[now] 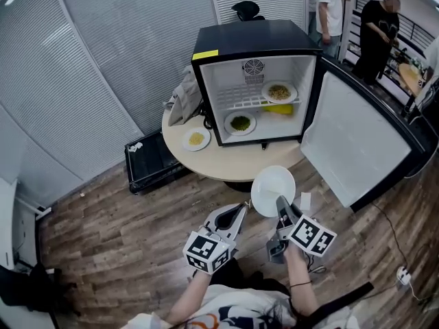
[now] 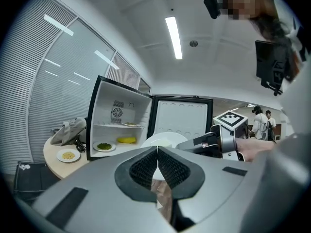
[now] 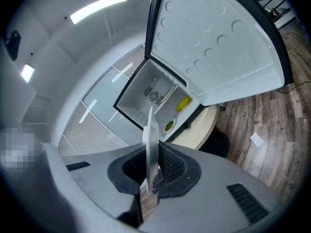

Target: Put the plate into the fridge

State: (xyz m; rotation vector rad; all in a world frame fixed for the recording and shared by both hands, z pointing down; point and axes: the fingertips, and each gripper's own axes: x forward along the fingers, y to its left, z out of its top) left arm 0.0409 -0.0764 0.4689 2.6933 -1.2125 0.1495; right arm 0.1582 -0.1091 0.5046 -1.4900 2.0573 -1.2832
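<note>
An empty white plate point(image 1: 271, 188) hangs in the air in front of the round table point(image 1: 236, 164), held by its near rim in my right gripper point(image 1: 281, 203), which is shut on it. The right gripper view has the plate point(image 3: 151, 140) edge-on between the pads. My left gripper point(image 1: 240, 210) is just left of the plate, shut with nothing in it; its own view shows the pads point(image 2: 167, 168) pressed together. The small black fridge point(image 1: 257, 43) stands on the table with its door point(image 1: 350, 139) swung wide to the right.
Inside the fridge are a plate of yellowish food point(image 1: 279, 92) on the wire shelf, a yellow item point(image 1: 278, 109) and a plate of green food point(image 1: 240, 123) below. A plate of yellow food point(image 1: 196, 139) and a grey bag point(image 1: 184, 98) sit on the table. People stand at the back right.
</note>
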